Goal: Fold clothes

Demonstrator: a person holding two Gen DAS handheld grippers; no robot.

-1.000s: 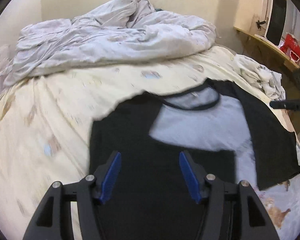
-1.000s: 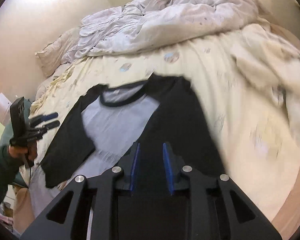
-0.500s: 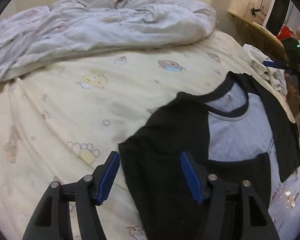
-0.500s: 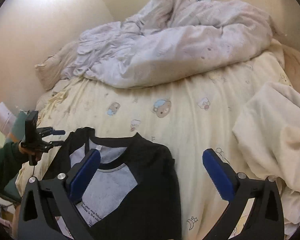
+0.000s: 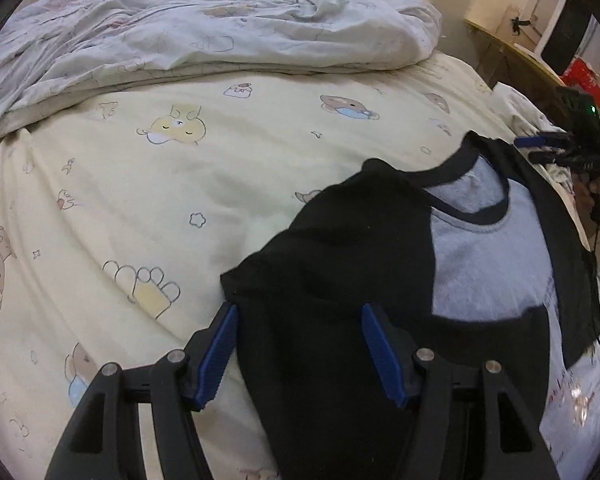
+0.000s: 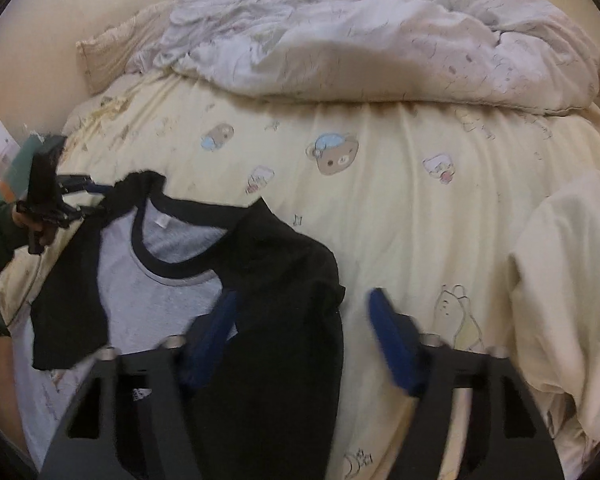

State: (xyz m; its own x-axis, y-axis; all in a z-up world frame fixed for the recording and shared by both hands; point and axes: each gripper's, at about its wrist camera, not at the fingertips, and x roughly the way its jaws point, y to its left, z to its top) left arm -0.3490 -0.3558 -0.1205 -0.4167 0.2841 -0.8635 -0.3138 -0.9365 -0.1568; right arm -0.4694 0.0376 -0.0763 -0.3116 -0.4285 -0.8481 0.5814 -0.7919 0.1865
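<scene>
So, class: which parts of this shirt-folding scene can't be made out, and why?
- T-shirt hem, both views: cut off by the bottom edge and hidden behind the tools.
- Shirt print, left wrist view: too small to read.
- Right tool, its own view: motion-blurred.
- Person's hand, right wrist view: mostly hidden behind the left tool.

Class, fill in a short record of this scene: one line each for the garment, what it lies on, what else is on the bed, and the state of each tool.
garment: grey T-shirt with black sleeves and collar, one sleeve folded across its front
surface: yellow cartoon-print sheet
bedding: crumpled pale duvet at the far end
other cloth: cream fabric beside the shirt
left tool: open, over the black sleeve
right tool: open, blurred, jaws just closing, gripping nothing
</scene>
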